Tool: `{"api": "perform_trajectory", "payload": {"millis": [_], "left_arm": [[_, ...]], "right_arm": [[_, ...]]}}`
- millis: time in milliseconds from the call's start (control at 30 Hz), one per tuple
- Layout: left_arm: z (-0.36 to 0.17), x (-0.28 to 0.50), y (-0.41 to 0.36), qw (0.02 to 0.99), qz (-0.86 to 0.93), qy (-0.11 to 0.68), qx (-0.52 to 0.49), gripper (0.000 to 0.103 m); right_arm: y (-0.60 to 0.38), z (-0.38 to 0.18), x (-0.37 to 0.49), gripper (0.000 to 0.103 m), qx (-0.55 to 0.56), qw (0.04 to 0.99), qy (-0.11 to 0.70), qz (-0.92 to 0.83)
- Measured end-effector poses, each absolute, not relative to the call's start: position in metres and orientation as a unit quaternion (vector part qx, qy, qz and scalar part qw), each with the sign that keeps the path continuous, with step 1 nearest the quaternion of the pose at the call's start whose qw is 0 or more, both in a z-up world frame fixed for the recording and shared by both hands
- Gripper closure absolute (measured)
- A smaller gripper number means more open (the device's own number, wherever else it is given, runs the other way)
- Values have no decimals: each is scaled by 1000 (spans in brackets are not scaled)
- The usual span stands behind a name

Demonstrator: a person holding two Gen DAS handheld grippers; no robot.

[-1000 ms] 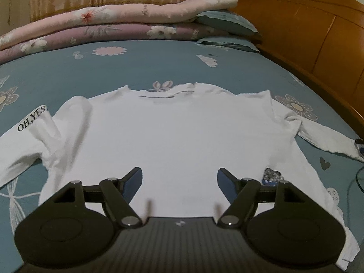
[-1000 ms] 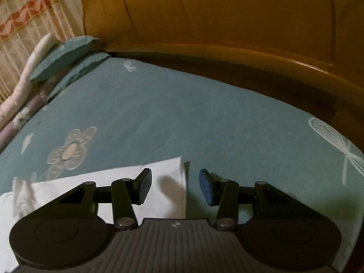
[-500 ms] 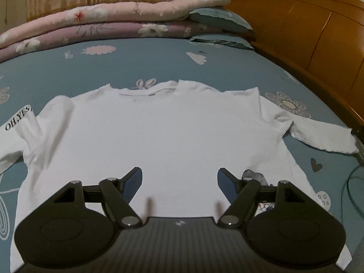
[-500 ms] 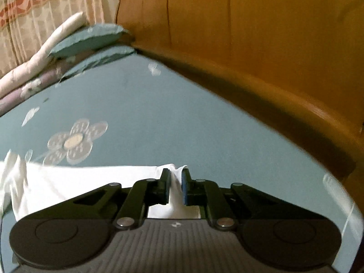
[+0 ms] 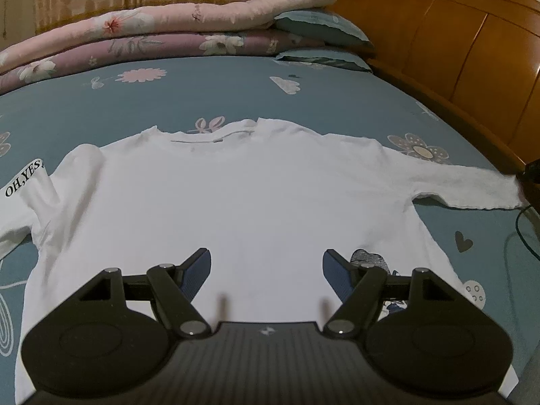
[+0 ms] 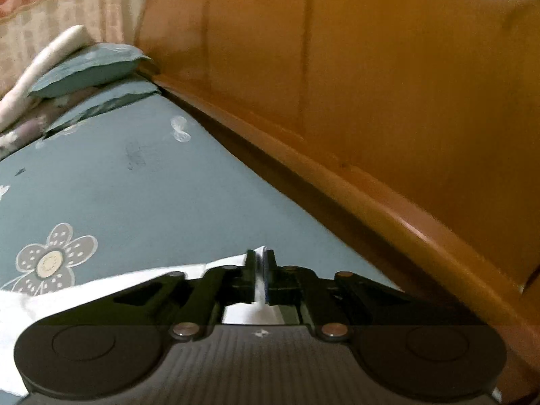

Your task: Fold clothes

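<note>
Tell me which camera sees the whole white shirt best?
The left wrist view: the white shirt lies spread flat on the bed, both sleeves visible. The right wrist view shows only its sleeve end, pinched in the right gripper.

Shirt [image 5: 243, 202] flat on bed [image 5: 209, 98], collar toward stacked quilts [image 5: 162, 33] behind, pillows [image 5: 320, 37] at their right end, headboard [image 5: 465, 57] along right, right sleeve [image 5: 472, 185] stretched toward it, left claw [image 5: 266, 270] over hem.
</note>
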State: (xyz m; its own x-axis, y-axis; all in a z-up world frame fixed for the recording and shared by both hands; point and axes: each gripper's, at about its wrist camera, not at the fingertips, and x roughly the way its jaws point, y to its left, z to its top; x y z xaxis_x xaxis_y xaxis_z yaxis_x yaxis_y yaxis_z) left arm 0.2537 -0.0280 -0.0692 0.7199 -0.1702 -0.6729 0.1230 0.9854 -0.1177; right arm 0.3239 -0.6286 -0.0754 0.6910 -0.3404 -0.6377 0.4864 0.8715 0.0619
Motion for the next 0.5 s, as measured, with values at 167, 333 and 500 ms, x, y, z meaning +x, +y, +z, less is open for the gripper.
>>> {"api": "perform_trajectory", "payload": {"millis": [167,333,500], "left_arm": [[-71,253,-30,926,-82,367,-28,27],[-73,252,-38,925,-86,370,-14,23],[-77,252,-44,924,-85,373,16,22]], "right_arm": [[-629,-77,301,77,168,910,315,-213],[-598,-75,304,64,199,913,333,-128],[-521,-73,337,54,143,918,367,-44]]}}
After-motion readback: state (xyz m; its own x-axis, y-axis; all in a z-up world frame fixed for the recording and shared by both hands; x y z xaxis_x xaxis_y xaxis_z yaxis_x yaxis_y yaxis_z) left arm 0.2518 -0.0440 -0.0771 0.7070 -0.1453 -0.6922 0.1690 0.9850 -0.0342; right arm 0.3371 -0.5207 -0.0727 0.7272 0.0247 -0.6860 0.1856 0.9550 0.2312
